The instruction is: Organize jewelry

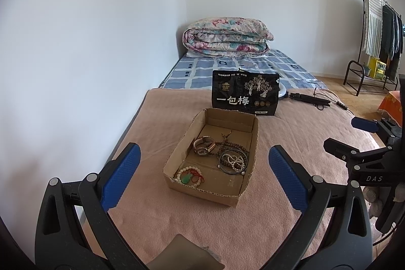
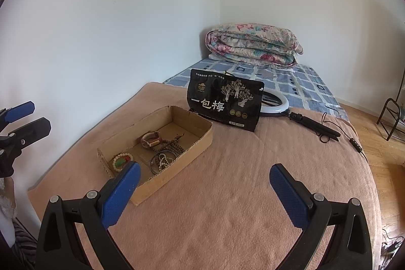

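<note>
Jewelry on the bed (image 1: pixel 291 232). All the pieces lie inside the open cardboard box (image 1: pixel 177 156) on the pink blanket: watch (image 1: pixel 203 145) at the far left, wooden beads (image 1: pixel 227 144) beside it, pearl strand (image 1: pixel 234 160) inside a metal bangle (image 1: pixel 222 166) at the right, jade bracelet (image 1: pixel 189 177) in the near left corner. A black pouch (image 1: pixel 245 95) stands just beyond the box. My left gripper (image 1: pixel 205 176) and right gripper (image 2: pixel 205 191) both hover with jaws spread wide, holding nothing. This fits either pieces gathered or awaiting sorting. For any pick, I would approach from above, close on one strand only, and avoid the tangled beads.
</note>
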Demonstrator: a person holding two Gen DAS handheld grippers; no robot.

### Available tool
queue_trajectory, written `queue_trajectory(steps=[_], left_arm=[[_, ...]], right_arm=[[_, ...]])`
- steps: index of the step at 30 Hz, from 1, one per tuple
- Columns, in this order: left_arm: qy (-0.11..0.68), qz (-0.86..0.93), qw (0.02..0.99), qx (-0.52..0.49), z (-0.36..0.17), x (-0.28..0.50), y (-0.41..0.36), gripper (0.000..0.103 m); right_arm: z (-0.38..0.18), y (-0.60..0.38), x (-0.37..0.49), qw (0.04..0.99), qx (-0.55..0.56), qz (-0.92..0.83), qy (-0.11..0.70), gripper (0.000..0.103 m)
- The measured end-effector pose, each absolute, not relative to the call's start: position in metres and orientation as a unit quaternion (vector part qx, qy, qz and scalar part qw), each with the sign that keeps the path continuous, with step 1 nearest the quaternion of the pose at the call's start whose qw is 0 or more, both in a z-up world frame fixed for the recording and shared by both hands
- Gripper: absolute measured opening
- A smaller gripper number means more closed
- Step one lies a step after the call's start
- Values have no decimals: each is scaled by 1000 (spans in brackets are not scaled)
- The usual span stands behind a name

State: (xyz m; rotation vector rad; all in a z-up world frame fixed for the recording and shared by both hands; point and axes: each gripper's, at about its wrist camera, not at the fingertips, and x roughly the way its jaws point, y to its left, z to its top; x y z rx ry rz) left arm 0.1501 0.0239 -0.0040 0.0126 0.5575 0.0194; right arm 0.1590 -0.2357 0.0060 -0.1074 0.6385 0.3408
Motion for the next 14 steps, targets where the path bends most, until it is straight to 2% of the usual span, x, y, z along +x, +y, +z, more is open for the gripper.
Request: queue_trajectory(steps=[14], left_arm=[[269, 11, 963, 7, 1, 149, 24, 103]], right_arm=[[7, -236, 158, 934, -52, 167, 312, 103]])
